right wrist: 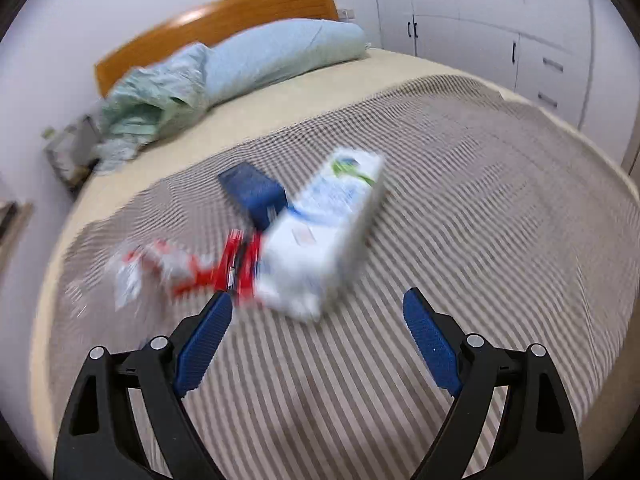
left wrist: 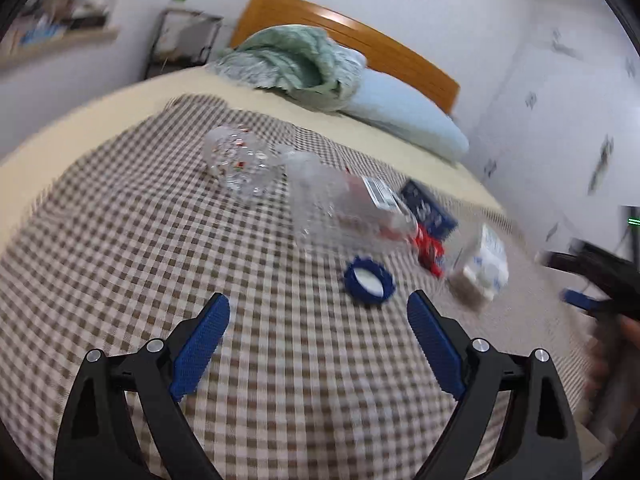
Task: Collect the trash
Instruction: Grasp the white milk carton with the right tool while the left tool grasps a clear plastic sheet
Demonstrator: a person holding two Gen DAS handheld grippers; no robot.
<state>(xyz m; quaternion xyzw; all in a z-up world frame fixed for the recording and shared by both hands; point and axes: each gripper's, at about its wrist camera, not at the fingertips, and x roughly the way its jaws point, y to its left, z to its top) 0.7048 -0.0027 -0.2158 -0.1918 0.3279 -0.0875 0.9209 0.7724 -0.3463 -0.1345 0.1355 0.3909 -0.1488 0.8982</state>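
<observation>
Trash lies on a checked blanket (left wrist: 120,240) on a bed. In the left wrist view I see a crumpled clear cup (left wrist: 238,162), a clear plastic bottle (left wrist: 340,208) on its side, a blue cap ring (left wrist: 369,280), a red wrapper (left wrist: 430,250), a dark blue box (left wrist: 430,208) and a white carton (left wrist: 486,264). My left gripper (left wrist: 318,312) is open and empty, just short of the cap ring. In the right wrist view the white carton (right wrist: 324,236), blue box (right wrist: 254,192) and red wrapper (right wrist: 224,268) lie ahead of my open, empty right gripper (right wrist: 318,308).
A pale blue pillow (right wrist: 280,56) and a green crumpled cover (left wrist: 296,60) lie by the wooden headboard (left wrist: 360,40). White wardrobe doors (right wrist: 500,20) stand to the right of the bed. A dark bedside stand (left wrist: 184,40) is at the far left. The other gripper (left wrist: 600,288) shows at the right edge.
</observation>
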